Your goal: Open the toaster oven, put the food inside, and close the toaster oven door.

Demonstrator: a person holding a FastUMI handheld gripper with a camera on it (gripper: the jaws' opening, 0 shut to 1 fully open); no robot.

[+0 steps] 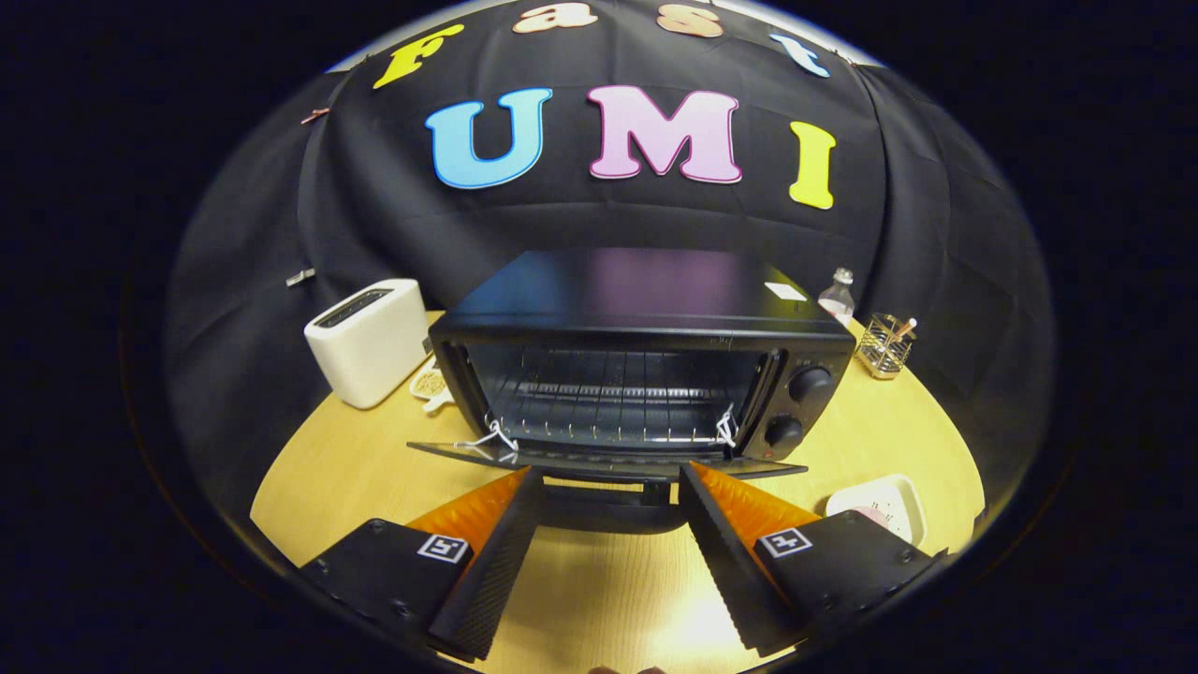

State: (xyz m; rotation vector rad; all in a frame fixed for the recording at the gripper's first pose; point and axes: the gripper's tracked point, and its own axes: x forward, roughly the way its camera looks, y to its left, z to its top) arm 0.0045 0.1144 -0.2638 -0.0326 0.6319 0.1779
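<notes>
Gripper view is looking straight into the toaster oven (646, 374), and its door (599, 461) is hanging down flat and open, so I'm guessing the opening part is done and I'm onto fetching the food. My gripper (613, 487) is spread wide with nothing in it, the fingertips sitting just in front of the door's front edge, one to each side of the handle (608, 501) under that edge. Inside the oven the wire rack (618, 398) is sitting bare, with white string tied at both door hinges. I'm thinking the food is in the white dish (880, 505) lying on the wooden table (356, 468) off the oven's right front corner, just past my right finger, though it's too far out at the fisheye rim to say what's on it. Behind the oven's left side there's a white toaster (370, 339) and a small white bowl (430, 384) of something grainy, and behind its right side a clear bottle (838, 295) and a wire holder (884, 346). For doing this well: I'm planning on swinging right and low toward the dish, staying clear of that door lip so I'm not bumping it shut, pinching the food gently, then coming in level over the door onto the rack.
</notes>
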